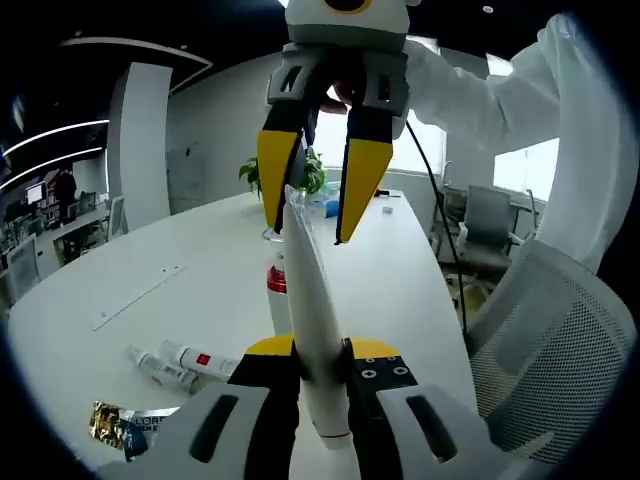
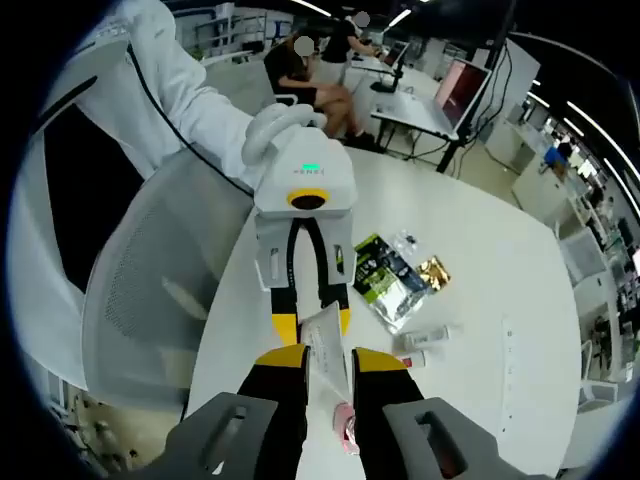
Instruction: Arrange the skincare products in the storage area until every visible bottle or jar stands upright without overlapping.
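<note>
A long white tube (image 1: 308, 300) runs up from my left gripper (image 1: 318, 365), whose jaws are shut on its lower part. Its thin upper end reaches between the yellow fingers (image 1: 278, 170) of my right gripper (image 1: 318, 235), which hangs down from above with a visible gap between them. In the right gripper view the same tube (image 2: 325, 365) lies between my right gripper (image 2: 330, 358) jaws and the facing left gripper (image 2: 314, 322). Behind the tube, a red-capped bottle (image 1: 275, 282) stands on the white table (image 1: 200, 260). Two small tubes (image 1: 185, 362) lie flat on it.
A gold and black sachet (image 1: 120, 425) lies near the table's front edge, and several sachets (image 2: 395, 275) and small tubes (image 2: 425, 340) lie beyond the grippers. A white mesh chair (image 1: 555, 340) stands by the table. A potted plant (image 1: 250, 172) is at the far end. White sleeves (image 1: 480, 100) reach in.
</note>
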`<state>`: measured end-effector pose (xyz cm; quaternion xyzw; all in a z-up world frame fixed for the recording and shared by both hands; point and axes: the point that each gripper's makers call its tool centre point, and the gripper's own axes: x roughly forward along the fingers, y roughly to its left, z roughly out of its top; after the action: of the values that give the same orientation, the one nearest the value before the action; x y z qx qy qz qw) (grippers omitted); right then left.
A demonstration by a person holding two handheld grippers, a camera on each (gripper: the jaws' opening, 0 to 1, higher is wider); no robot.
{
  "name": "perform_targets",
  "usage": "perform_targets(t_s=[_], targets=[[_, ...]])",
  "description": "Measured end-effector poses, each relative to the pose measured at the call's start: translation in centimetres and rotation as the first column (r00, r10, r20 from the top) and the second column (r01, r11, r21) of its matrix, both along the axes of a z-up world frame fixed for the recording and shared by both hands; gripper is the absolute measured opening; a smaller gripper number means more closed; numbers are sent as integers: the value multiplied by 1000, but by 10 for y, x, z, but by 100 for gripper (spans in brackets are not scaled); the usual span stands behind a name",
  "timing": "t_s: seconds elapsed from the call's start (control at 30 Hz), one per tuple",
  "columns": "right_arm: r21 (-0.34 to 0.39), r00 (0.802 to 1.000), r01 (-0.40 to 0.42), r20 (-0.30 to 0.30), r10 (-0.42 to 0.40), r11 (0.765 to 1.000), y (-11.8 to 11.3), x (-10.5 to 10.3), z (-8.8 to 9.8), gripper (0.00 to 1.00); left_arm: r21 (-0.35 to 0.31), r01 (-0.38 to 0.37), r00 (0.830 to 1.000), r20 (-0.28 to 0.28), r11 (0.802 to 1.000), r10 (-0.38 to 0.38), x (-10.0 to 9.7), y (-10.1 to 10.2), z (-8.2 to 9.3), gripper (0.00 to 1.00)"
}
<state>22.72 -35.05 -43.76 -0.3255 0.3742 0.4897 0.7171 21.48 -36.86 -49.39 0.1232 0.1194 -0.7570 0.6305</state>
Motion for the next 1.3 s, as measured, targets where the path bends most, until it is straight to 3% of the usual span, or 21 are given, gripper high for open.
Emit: perform_targets(t_s=[0.37, 0.53, 0.6, 0.87, 1.0, 1.13, 1.3], targets=[[-51, 991, -78, -113, 72, 996, 2, -8, -17, 1, -26, 54, 996, 67, 998, -53, -8, -6, 0, 10], [-109, 986, -80, -152, 63, 991, -2, -9, -23, 0, -19, 59, 997, 58, 998, -58, -8, -9, -6, 11], [-132, 986, -103, -146, 84, 986, -3, -9, -24, 0, -19, 59, 996, 61, 998, -58, -9, -10, -7, 11], [-147, 990, -64, -136, 44, 987, -1, -6, -23, 0, -25, 60, 993, 101, 998, -57, -6, -11, -10, 14], [-157, 994, -38, -111, 21, 987, -4, 1, -26, 0, -102, 21, 997, 72, 995, -13, 4, -17, 5, 14], [-165, 993, -35, -115, 16, 986, -8, 6, -24, 0, -78, 30, 994, 110, 996, -21, 11, -15, 4, 16], [-178, 993, -24, -115, 3, 984, -12, 13, -23, 0, -33, 16, 994, 110, 999, -13, 14, -11, -5, 19]])
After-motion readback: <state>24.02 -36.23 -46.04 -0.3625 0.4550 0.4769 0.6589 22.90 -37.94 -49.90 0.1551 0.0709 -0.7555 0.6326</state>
